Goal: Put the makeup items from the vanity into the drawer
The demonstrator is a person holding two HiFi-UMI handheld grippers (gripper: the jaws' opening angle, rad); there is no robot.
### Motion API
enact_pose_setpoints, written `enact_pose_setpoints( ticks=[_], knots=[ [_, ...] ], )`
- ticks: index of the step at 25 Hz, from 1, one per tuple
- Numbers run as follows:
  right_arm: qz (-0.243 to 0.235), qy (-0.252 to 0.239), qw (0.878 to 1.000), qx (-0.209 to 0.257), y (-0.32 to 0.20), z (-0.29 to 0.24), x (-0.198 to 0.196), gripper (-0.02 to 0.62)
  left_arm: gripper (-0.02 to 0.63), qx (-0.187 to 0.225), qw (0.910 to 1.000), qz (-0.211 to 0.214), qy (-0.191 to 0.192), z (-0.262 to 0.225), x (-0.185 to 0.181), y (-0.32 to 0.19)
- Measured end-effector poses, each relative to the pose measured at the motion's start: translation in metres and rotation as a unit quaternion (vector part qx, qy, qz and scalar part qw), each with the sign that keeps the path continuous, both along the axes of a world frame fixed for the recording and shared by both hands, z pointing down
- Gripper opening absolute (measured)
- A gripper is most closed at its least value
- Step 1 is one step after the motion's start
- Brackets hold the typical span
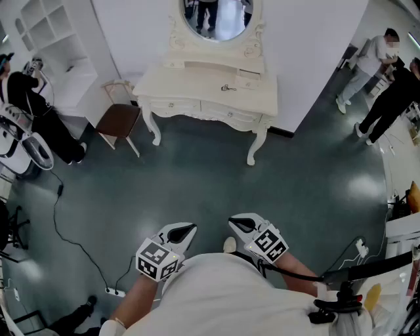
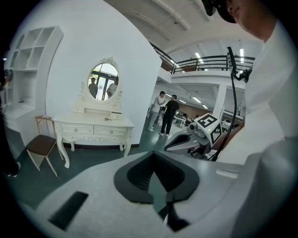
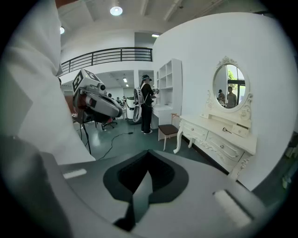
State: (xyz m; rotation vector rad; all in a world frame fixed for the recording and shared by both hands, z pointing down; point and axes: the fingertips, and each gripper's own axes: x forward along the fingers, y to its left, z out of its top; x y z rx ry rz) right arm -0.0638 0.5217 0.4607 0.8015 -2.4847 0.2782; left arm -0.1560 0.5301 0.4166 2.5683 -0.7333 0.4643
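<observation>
The white vanity (image 1: pixel 197 85) stands against the far wall, several steps ahead across the floor. A small dark makeup item (image 1: pixel 228 87) lies on its top near a small drawer box (image 1: pixel 248 79); the front drawers (image 1: pixel 226 113) look closed. My left gripper (image 1: pixel 190 228) and right gripper (image 1: pixel 233 222) are held low near the person's body, both shut and empty. In the left gripper view the vanity (image 2: pixel 93 128) is far beyond the left gripper (image 2: pixel 153 179), with the right gripper (image 2: pixel 186 139) beside it. In the right gripper view the vanity (image 3: pixel 219 139) is to the right of the right gripper (image 3: pixel 142 181).
A brown-seated chair (image 1: pixel 119 119) stands left of the vanity, with white shelving (image 1: pixel 52 39) beyond it. A person (image 1: pixel 33 98) works at the far left, two people (image 1: pixel 380 72) stand at the far right. A cable (image 1: pixel 65 226) trails over the dark floor. An oval mirror (image 1: pixel 220 16) tops the vanity.
</observation>
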Motion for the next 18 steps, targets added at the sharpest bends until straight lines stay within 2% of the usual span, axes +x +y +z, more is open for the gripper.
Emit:
enact_pose_setpoints(
  ticks=[6,9,13,18],
  knots=[
    [0.015,0.004,1.000,0.000,0.028,-0.002,-0.028,0.000,0.003,0.013,0.9996,0.020,0.016,-0.001,-0.024,0.027],
    [0.024,0.004,1.000,-0.005,0.041,0.003,-0.034,0.000,0.003,0.002,0.9993,0.032,0.017,0.010,-0.028,0.040],
    [0.040,-0.004,0.999,-0.017,0.049,0.012,-0.025,0.000,0.003,-0.016,0.9987,0.049,0.006,0.026,-0.020,0.049],
    [0.044,-0.013,0.999,-0.017,0.031,0.010,0.006,0.000,0.003,-0.016,0.9986,0.050,-0.004,0.024,0.009,0.029]
  ],
)
